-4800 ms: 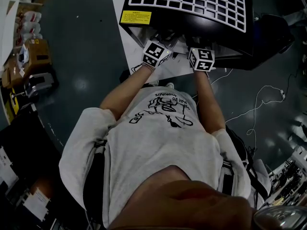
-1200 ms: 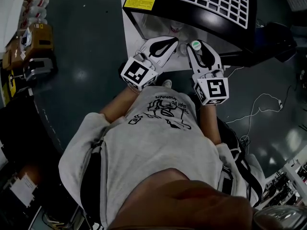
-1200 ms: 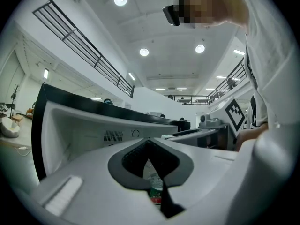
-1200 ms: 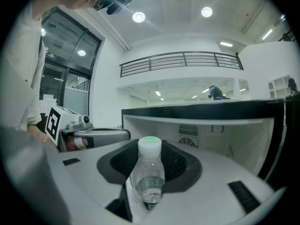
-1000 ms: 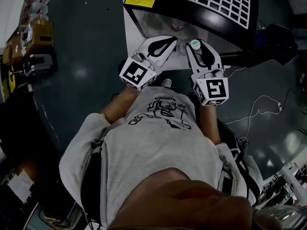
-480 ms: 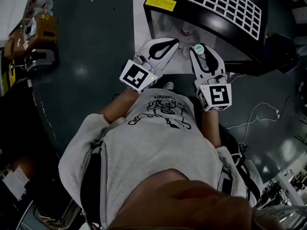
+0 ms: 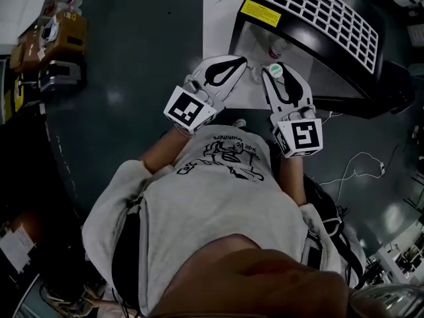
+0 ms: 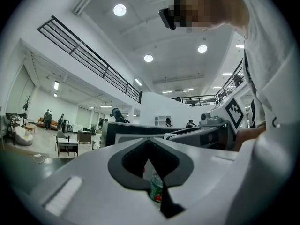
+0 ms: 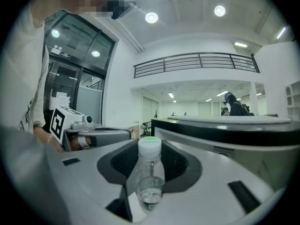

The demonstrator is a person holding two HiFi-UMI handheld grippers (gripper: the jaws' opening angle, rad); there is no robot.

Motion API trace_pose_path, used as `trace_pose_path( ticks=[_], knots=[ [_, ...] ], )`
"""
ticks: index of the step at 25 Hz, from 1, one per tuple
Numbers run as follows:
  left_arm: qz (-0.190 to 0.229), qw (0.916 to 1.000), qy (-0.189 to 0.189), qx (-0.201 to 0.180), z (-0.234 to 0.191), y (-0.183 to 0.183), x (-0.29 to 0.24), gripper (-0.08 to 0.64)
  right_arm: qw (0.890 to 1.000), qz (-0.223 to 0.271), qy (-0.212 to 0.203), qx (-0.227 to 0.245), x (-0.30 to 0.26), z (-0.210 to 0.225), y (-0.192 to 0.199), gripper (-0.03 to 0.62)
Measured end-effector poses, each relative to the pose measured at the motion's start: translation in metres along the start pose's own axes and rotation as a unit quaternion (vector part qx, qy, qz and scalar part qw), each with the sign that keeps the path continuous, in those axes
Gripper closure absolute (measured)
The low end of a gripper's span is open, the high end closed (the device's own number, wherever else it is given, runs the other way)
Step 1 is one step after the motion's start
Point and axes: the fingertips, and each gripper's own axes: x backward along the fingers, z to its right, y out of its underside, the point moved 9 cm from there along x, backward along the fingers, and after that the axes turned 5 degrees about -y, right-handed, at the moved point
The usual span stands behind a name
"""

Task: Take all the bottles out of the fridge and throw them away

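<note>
The right tongs (image 7: 271,73) are clamped on a clear green-capped bottle (image 9: 150,172), which stands upright between them with only a little water at its bottom. It should be light. Its thin plastic wall will likely dent under a hard squeeze, and the smooth body could slip. A hold on the body below the shoulder, as here, looks safest.

The left tongs (image 7: 240,62) are closed nearly together on a smaller green-labelled bottle (image 8: 157,190), pinched in the narrow gap where they meet. That grip looks slighter, and a sharp swing could shake it loose.

Both bottles are out of the black fridge (image 7: 318,18) and just in front of it. The fridge has a white grid on its upper face and stands on a white sheet (image 7: 218,8) on a dark, glossy floor (image 7: 126,65). A loose cable (image 7: 361,158) lies to the person's right and boxes (image 7: 56,32) sit far left. No bin is in view. The room is a tall white hall with a railed gallery and ceiling lights.
</note>
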Motion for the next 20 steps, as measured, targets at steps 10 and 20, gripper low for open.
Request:
trace_pose_path(
  ticks=[10,20],
  knots=[
    [-0.002,0.9991,-0.043,-0.001,-0.041,-0.008,0.064,0.551,0.999,0.003,-0.040,0.005,-0.049,-0.049,-0.013,0.440],
    [0.000,0.9963,-0.086,-0.002,-0.078,-0.015,0.138,0.551,0.996,0.005,-0.084,0.010,-0.097,-0.111,-0.025,0.440]
  ],
)
